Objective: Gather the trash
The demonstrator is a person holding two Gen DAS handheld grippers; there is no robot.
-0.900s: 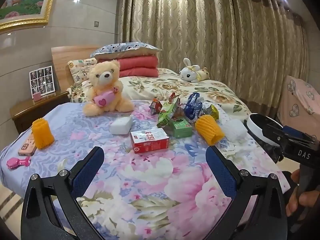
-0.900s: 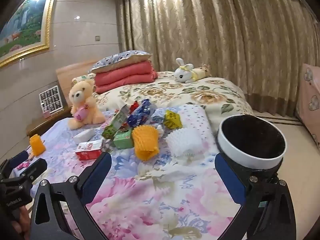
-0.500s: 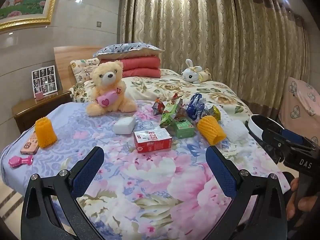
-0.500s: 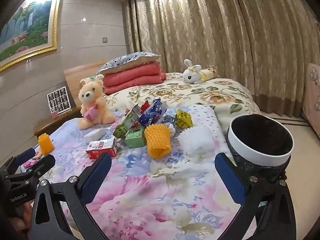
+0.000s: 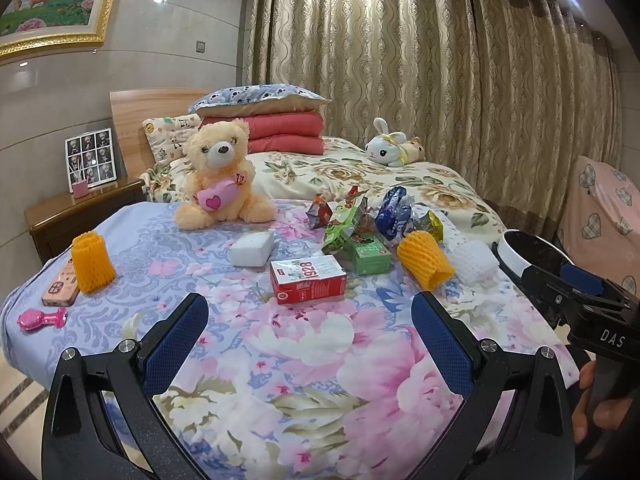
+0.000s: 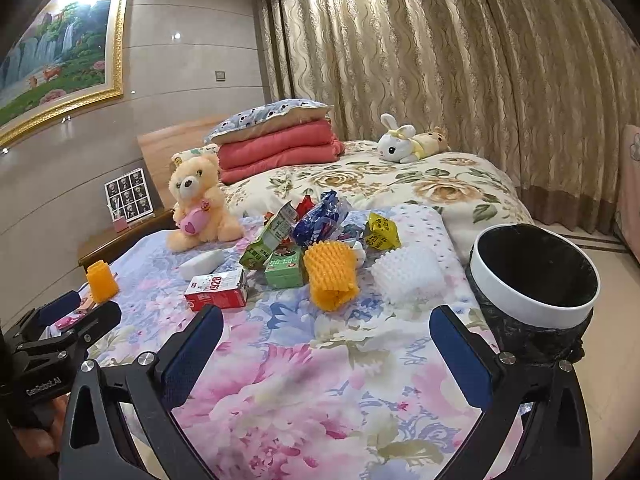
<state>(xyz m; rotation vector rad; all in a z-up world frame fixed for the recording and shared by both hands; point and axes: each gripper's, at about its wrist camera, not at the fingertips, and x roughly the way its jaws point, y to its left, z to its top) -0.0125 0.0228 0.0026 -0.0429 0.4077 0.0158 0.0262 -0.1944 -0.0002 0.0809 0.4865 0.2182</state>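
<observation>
Nothing is collected yet. Both the left gripper [image 5: 308,320] and right gripper [image 6: 326,332] hang released and empty. The trash pile [image 6: 316,236] lies on the bed ahead of them; the bin [image 6: 534,280] stands right of the right gripper, seemingly empty.

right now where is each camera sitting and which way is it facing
Left wrist: on the left gripper, facing along its open fingers across the floral bedspread toward the teddy bear and curtains; the right gripper and a hand show at the right edge.
Right wrist: on the right gripper, facing the same way from further right, beside the trash bin; the left gripper shows at the left edge.
Shared: the red box, orange foam sleeve, bear and bin.
</observation>
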